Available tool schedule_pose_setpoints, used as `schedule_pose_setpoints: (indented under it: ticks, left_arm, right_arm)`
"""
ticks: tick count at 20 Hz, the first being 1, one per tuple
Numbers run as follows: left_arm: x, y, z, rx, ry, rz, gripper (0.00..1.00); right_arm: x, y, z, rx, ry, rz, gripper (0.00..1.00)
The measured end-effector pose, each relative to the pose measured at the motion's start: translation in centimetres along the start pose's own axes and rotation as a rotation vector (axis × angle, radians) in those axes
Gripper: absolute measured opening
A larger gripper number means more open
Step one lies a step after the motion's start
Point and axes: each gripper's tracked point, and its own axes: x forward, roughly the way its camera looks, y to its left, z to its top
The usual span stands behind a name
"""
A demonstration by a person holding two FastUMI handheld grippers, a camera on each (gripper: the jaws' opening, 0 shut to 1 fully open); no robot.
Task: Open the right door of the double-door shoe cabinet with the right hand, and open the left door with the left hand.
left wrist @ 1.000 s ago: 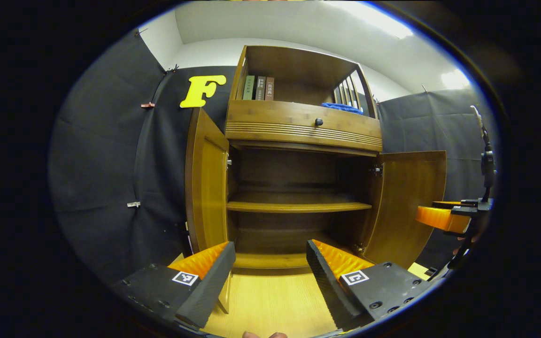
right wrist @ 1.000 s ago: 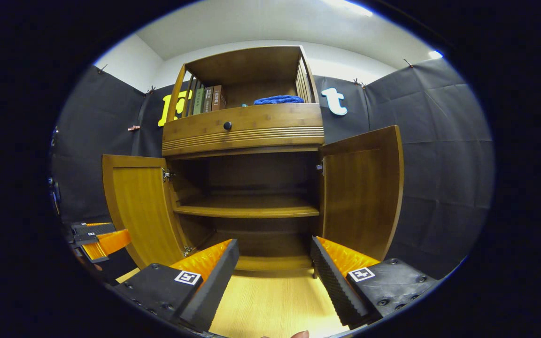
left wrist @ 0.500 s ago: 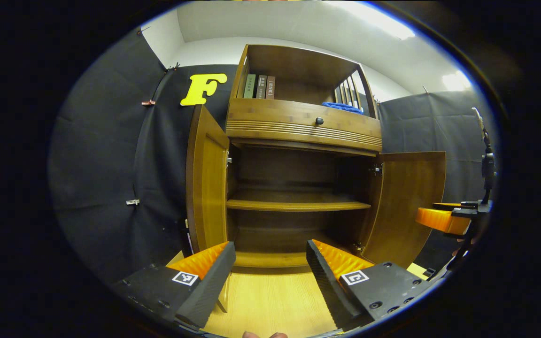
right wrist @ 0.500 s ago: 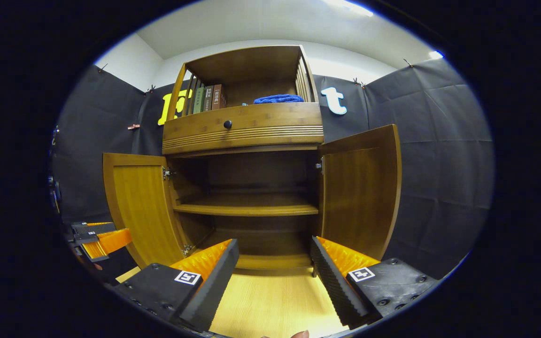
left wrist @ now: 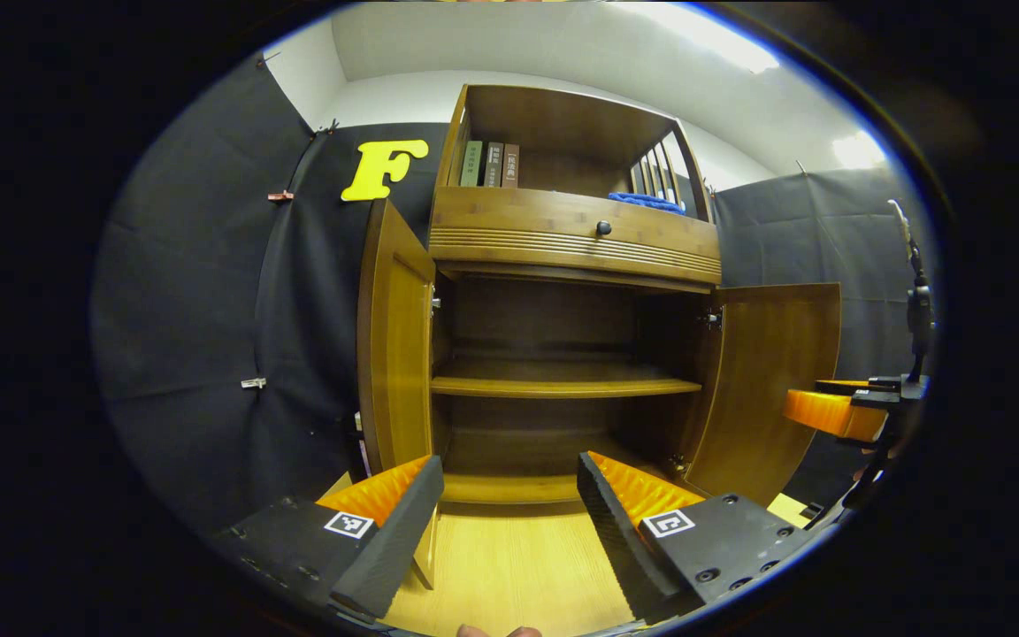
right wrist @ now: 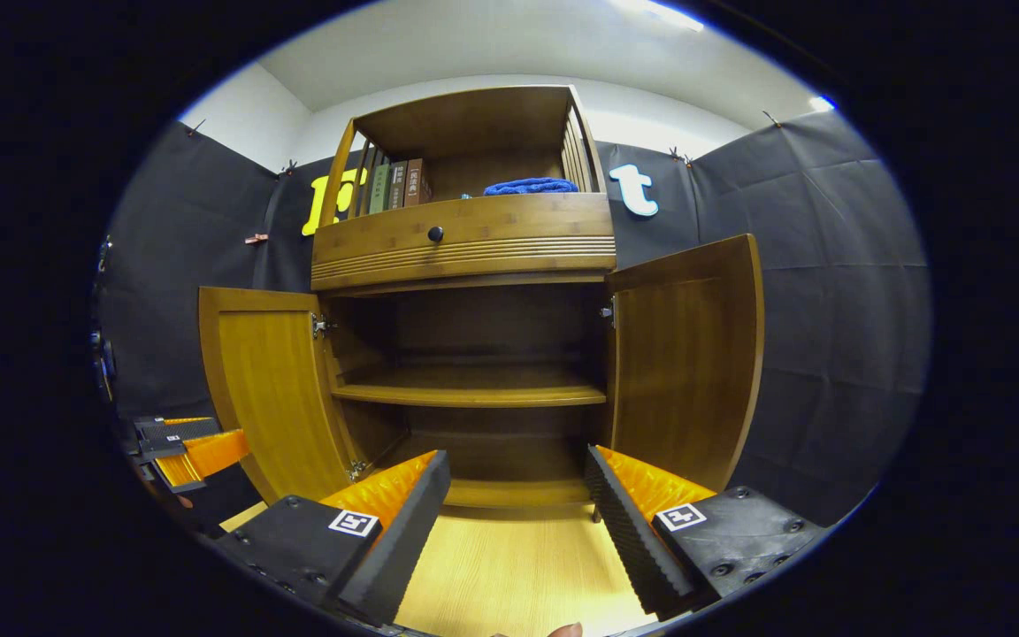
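Left tool (left wrist: 509, 495) and right tool (right wrist: 517, 495) gape empty, backed off the shoe cabinet (right wrist: 465, 239). Left door (left wrist: 394, 354) and right door (right wrist: 686, 354) stand swung wide; task looks done.

A: How does the shoe cabinet (right wrist: 474, 354) stand?
B: Right door (right wrist: 682, 372) and left door (right wrist: 271, 385) both swung wide, shelf (right wrist: 470, 394) bare.
A: The right gripper (right wrist: 517, 509)?
B: Fingers spread, gripping nothing, above the wooden floor (right wrist: 509, 575).
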Motion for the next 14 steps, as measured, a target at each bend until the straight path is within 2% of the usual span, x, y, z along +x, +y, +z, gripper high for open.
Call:
schedule_pose_setpoints:
  ticks: [4, 5, 12, 13, 14]
  left_arm:
    - [1.1, -1.1, -0.5, 0.009, 0.015, -0.029, 0.94]
    - [1.3, -1.3, -0.5, 0.009, 0.013, -0.031, 0.94]
    - [2.2, -1.8, -1.0, -0.013, 0.020, -0.004, 0.94]
    - [2.3, -1.8, -1.2, -0.020, 0.022, -0.003, 0.95]
    - [2.3, -1.8, -1.4, -0.025, 0.025, -0.002, 0.94]
  right_arm:
    - [1.8, -0.2, 0.7, -0.023, -0.017, 0.009, 1.00]
    - [2.6, -0.1, 1.0, -0.031, -0.018, 0.015, 0.98]
    - [6.7, 1.7, 2.2, -0.119, -0.047, 0.049, 0.99]
    - [7.0, 2.2, 2.0, -0.126, -0.039, 0.060, 0.96]
    - [7.1, 2.7, 1.9, -0.134, -0.035, 0.069, 0.99]
